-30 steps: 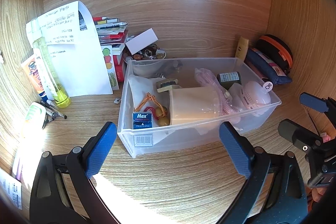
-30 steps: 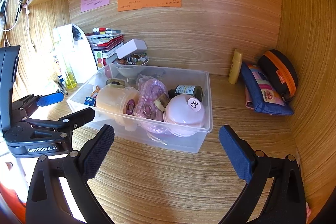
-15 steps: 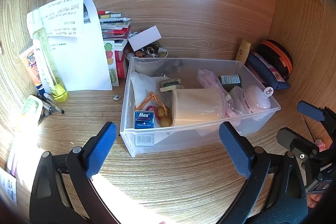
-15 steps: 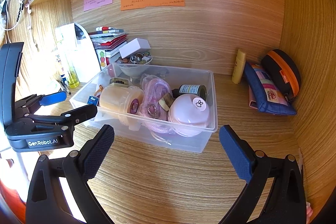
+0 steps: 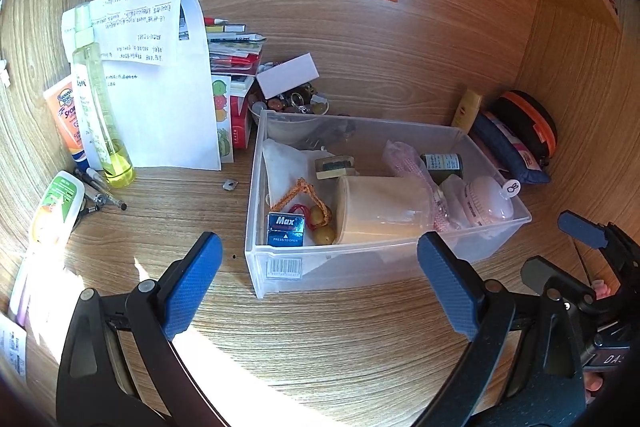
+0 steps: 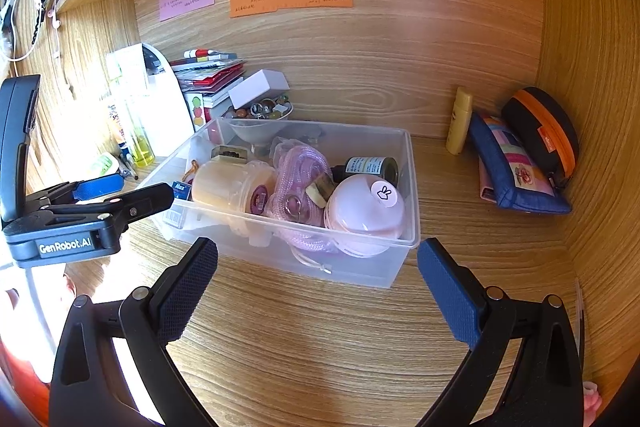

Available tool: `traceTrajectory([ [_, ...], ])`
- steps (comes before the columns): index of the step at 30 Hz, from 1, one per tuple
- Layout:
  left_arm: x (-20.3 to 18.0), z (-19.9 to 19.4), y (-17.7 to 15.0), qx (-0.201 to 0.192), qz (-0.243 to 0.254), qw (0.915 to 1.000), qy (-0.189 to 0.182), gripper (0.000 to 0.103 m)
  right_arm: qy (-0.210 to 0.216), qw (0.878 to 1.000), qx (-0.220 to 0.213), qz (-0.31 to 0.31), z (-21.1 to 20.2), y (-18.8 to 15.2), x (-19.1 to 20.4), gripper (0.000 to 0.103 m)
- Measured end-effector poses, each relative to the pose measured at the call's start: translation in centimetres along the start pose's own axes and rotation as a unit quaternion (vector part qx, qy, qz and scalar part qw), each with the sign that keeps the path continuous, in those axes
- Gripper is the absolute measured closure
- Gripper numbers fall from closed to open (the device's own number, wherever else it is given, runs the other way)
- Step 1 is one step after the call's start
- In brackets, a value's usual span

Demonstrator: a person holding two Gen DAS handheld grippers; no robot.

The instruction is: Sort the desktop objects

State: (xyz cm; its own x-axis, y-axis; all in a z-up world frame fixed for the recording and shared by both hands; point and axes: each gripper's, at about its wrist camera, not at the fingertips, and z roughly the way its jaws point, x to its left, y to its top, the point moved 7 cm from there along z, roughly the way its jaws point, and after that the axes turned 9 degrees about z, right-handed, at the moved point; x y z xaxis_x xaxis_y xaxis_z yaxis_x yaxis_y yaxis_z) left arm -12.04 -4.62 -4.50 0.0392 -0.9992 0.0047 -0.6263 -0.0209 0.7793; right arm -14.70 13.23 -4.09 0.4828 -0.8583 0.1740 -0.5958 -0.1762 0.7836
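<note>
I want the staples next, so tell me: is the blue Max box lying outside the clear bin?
No. The Max box stands inside the clear bin, at its front corner beside the cream jar.

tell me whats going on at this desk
A person holds two grippers over a wooden desk, sorting its clutter. Both the left gripper and the right gripper are open and empty, hovering just in front of a clear plastic bin. The bin already holds a pink round case, a cream jar, a pink cord and a small Max box. Pouches, bottles and papers are outside it.
</note>
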Motion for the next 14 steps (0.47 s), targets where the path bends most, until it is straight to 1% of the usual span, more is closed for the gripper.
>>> traceTrajectory([
  [11, -0.62, -0.76, 0.36, -0.025, 0.027, 0.9991, 0.023, 0.004, 0.0, 1.0, 0.001, -0.001, -0.02, -0.08, 0.12, 0.003],
  [14, -0.84, -0.84, 0.38, -0.021, 0.033, 0.9989, 0.027, 0.004, -0.001, 1.0, 0.003, 0.0, 0.06, -0.1, 0.07, 0.003],
])
